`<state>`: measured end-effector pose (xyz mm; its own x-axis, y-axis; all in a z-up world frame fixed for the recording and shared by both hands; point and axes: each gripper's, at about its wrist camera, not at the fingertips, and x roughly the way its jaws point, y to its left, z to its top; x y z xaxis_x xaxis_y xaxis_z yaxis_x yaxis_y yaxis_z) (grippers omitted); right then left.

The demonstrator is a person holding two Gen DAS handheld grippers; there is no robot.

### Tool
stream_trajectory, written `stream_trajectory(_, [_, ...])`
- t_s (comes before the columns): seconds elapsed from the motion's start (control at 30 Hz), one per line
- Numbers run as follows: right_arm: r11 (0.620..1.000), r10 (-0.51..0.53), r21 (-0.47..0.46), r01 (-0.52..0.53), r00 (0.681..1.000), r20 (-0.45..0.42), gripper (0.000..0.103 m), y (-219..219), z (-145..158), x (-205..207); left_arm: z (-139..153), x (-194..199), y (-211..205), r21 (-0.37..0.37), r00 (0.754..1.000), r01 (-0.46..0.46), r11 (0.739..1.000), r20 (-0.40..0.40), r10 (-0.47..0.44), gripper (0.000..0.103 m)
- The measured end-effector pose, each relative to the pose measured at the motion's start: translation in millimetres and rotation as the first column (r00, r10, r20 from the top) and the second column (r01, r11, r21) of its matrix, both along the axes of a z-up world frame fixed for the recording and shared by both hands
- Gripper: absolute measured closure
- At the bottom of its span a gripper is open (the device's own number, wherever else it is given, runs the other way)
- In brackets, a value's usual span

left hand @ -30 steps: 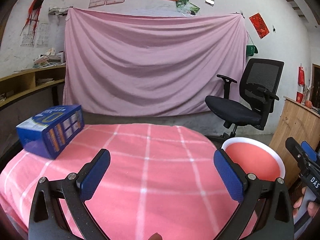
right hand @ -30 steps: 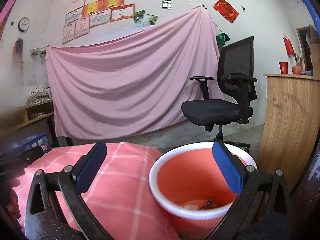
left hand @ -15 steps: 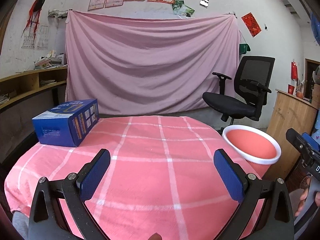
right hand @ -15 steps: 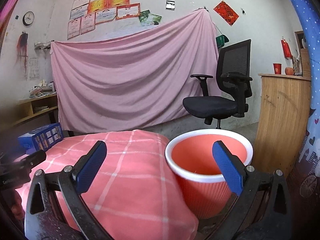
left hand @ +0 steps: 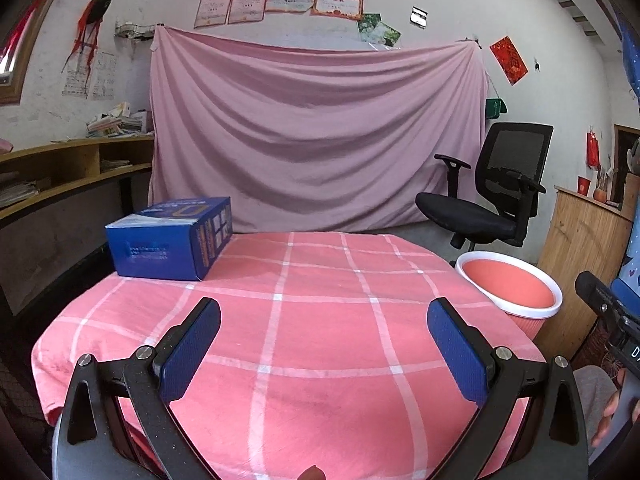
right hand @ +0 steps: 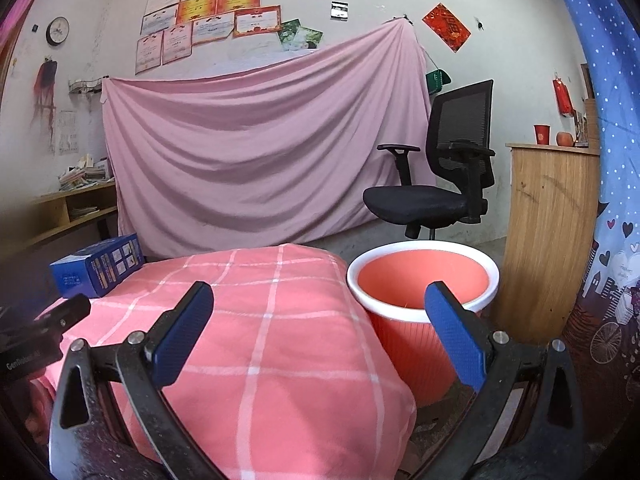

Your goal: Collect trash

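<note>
Blue box [left hand: 172,238] lies on the far left corner of the desk [left hand: 320,344], which carries a pink checked cloth. Trash bin [right hand: 424,292] stands on the floor just beside the desk's right edge. Left claw [left hand: 322,344] and right claw [right hand: 320,332]: both spread wide, empty.

The left gripper [left hand: 323,314] has two black arms with triangular cut-outs, each ending in a flat finger faced with a textured blue pad [left hand: 191,350]. Round silver screws [left hand: 143,352] sit at the joints. The right gripper [right hand: 318,300] is built the same: black speckled arms, blue pads [right hand: 454,336], silver screws. Seen from the left camera, the right gripper's black body carries white lettering at the far right edge, partly cut off. From the right camera, the left gripper's black body shows small white lettering, too blurred to read.
</note>
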<state>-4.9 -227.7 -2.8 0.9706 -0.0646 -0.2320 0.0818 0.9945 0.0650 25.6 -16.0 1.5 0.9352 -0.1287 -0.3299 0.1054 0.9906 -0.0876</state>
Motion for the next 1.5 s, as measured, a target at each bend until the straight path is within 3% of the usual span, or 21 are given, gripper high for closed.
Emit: stream_trajectory(1.5, [0.999,0.022,-0.043,-0.024,0.999,-0.03,0.0,9.4,-6.2,2.6,-6.0,-6.3,7.7,0.006,0.999,-0.033,0.999,0.011,0.033,0.002])
